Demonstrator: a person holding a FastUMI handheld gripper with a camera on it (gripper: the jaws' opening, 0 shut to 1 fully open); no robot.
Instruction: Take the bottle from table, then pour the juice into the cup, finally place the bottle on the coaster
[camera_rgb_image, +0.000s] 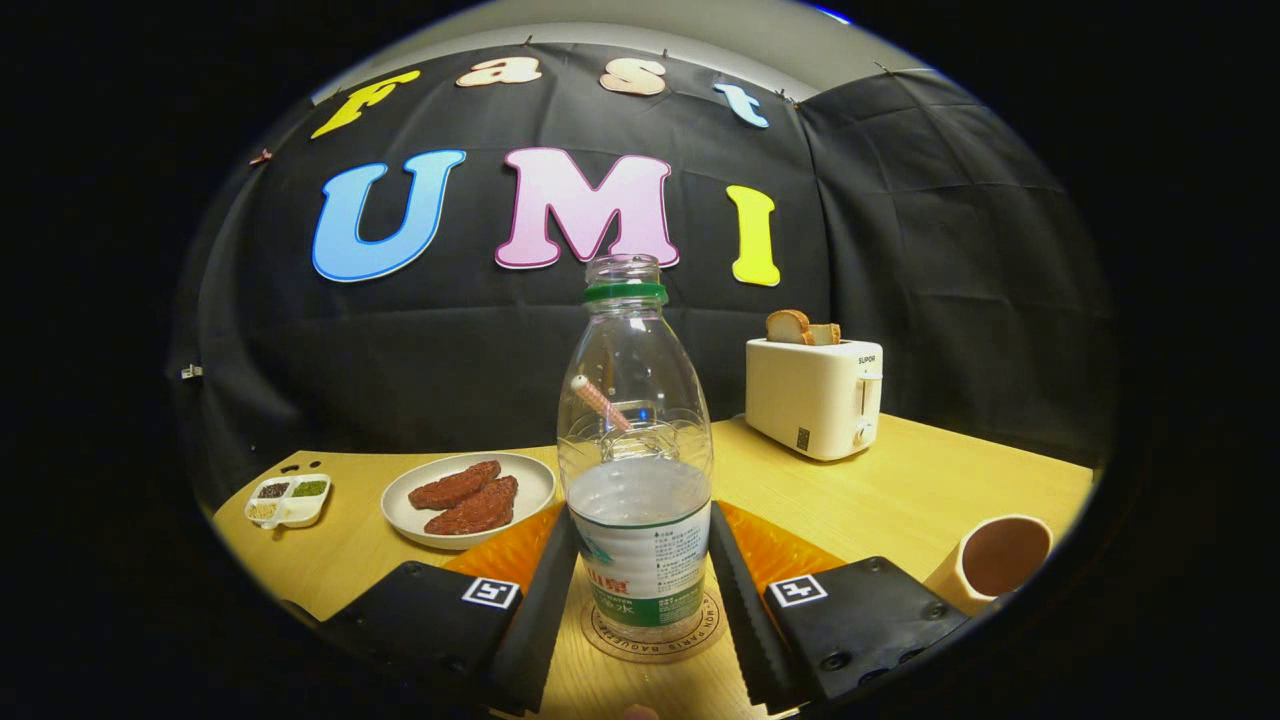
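Two fingers of the gripper (642, 590) are sitting low in the middle of the frame, and both are pressing on the sides of the bottle (637, 470). It is standing upright on the round coaster (655, 635), with no cap on top. At the lower right, the cup (1000, 560) is waiting on the table (900, 490). At the lower left, a plate (468, 498) is holding brown pieces. Farther back on the right, a toaster (812, 395) is holding bread.

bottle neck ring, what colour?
Green. The ring sits just under the open mouth of the bottle, clearest in the gripper view, between the gripper fingers.
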